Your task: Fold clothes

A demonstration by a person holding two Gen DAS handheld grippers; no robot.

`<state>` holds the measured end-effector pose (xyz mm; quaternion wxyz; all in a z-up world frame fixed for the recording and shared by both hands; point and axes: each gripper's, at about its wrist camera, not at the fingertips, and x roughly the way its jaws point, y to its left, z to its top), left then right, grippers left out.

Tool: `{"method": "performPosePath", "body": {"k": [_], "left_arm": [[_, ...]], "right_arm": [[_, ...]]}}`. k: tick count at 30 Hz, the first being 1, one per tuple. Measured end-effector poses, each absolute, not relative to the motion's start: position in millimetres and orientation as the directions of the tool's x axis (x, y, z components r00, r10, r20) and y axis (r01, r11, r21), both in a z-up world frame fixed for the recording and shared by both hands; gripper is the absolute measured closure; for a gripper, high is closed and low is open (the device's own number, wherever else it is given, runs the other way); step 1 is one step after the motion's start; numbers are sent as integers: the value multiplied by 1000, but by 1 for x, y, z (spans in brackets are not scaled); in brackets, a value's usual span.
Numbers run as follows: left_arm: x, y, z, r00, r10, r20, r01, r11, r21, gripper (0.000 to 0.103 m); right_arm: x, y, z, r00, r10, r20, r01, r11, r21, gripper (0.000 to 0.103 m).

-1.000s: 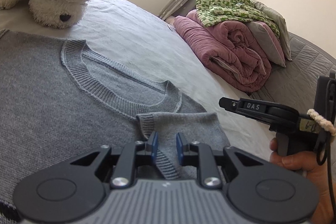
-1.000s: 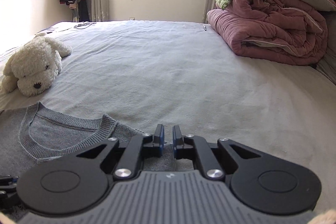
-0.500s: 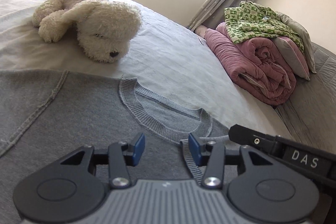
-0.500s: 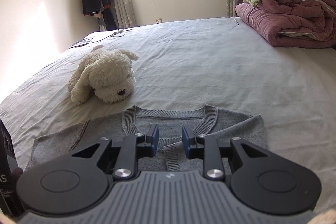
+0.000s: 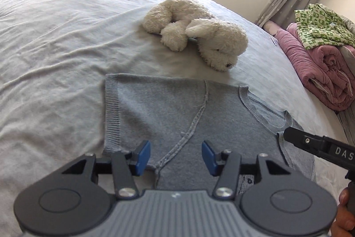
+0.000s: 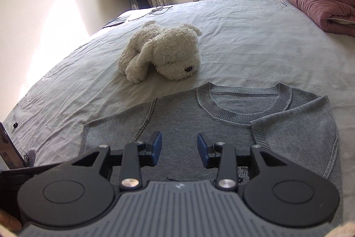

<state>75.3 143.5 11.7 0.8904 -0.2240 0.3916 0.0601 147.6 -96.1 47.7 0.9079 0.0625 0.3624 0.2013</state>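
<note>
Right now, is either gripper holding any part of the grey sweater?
Neither. The left gripper and right gripper have just been opening, with nothing between their pads. The sweater lies on the bed, one sleeve folded across its chest.

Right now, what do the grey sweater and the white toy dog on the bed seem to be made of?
The sweater looks like a knit, maybe wool or a blend: ribbed bands run round the collar and cuff, and the surface is matte and finely textured. The toy dog seems to be shaggy plush, probably synthetic: its cream pile stands in curly tufts. Neither fibre can be confirmed by sight.
</note>
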Motion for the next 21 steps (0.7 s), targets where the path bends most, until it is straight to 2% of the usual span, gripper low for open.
{"method": "performPosePath", "body": {"k": [5, 8, 10, 16, 21], "left_arm": [[46, 174, -10, 705, -123, -699, -313, 830, -462, 54], [40, 192, -22, 673, -135, -727, -408, 752, -517, 64], [38, 200, -23, 678, -153, -719, -429, 712, -556, 64], [26, 224, -14, 676, -77, -733, -500, 683, -533, 64], [18, 249, -22, 658, -88, -748, -534, 647, -545, 64]], "right_arm": [[149, -64, 49, 616, 439, -655, -349, 897, 273, 58], [154, -38, 43, 583, 445, -680, -379, 889, 257, 56], [159, -18, 36, 554, 452, -699, -401, 881, 252, 56], [174, 50, 13, 470, 468, -748, -494, 842, 217, 55], [182, 93, -1, 442, 473, -762, -554, 812, 183, 55]]}}
